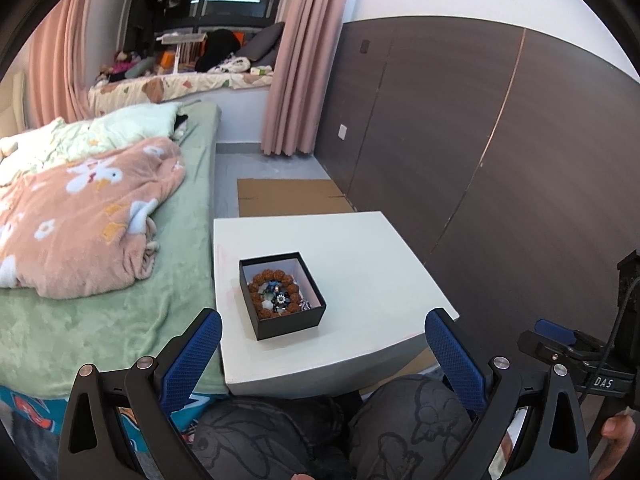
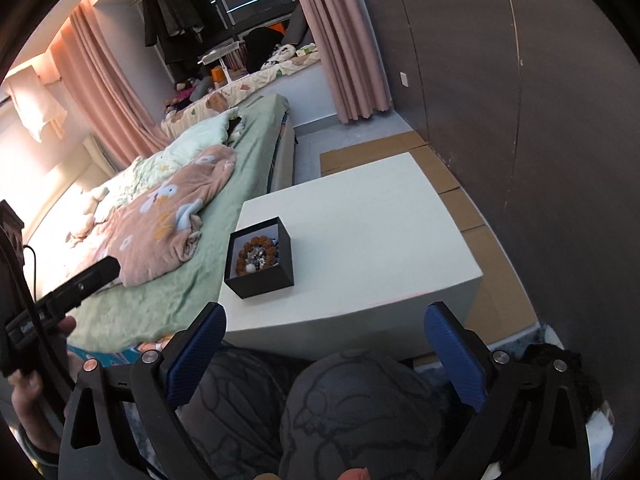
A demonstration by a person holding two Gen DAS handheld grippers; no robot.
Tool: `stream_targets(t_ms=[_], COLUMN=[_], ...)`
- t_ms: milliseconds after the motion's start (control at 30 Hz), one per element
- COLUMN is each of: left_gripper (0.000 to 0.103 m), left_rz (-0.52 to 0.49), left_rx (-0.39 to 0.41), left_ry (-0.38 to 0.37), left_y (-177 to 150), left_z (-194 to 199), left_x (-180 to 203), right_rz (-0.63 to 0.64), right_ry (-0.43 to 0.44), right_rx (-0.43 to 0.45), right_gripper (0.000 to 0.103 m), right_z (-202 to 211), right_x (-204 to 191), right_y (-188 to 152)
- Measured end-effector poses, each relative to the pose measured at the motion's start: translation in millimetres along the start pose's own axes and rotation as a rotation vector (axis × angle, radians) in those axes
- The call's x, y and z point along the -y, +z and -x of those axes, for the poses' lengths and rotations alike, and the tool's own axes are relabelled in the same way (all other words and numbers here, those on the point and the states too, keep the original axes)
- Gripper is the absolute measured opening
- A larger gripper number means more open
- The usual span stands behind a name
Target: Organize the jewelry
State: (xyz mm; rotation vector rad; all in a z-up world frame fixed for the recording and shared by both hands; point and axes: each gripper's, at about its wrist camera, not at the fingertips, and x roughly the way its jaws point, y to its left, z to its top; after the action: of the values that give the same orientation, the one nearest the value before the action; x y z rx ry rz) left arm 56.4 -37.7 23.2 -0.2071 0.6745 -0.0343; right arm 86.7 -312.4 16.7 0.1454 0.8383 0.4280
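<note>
The brown wooden-bead bracelet [image 1: 273,294] lies inside the open black square cardboard box [image 1: 282,295] with other small trinkets, on the low white table [image 1: 360,248] beside the green-sheeted bed [image 1: 120,320]. The left gripper [image 1: 324,354] hangs above the table's near edge, its blue-padded jaws spread wide and empty.

From the right wrist, the bracelet [image 2: 256,258] sits in the box [image 2: 260,258] near the table's [image 2: 380,220] left edge. The right gripper [image 2: 326,354] gapes wide, holding nothing.

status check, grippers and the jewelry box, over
Left gripper open, empty. Right gripper open, empty. Black box on white table, lid off, bead bracelet inside. Nothing in the way.
</note>
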Motion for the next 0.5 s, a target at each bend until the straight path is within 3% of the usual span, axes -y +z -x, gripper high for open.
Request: stream_targets(t_ms=[500], left_gripper=[0.102], left_rz=[-0.078], left_rx=[0.0], left_ry=[-0.017], left_y=[-10.4], left_z=[14.4], left_x=[15.3], right_rz=[0.018], right_ry=[-0.034], right_rx=[0.037], right_gripper=[0.1], right_z=[42.7], right_x=[0.0], right_y=[-16.3])
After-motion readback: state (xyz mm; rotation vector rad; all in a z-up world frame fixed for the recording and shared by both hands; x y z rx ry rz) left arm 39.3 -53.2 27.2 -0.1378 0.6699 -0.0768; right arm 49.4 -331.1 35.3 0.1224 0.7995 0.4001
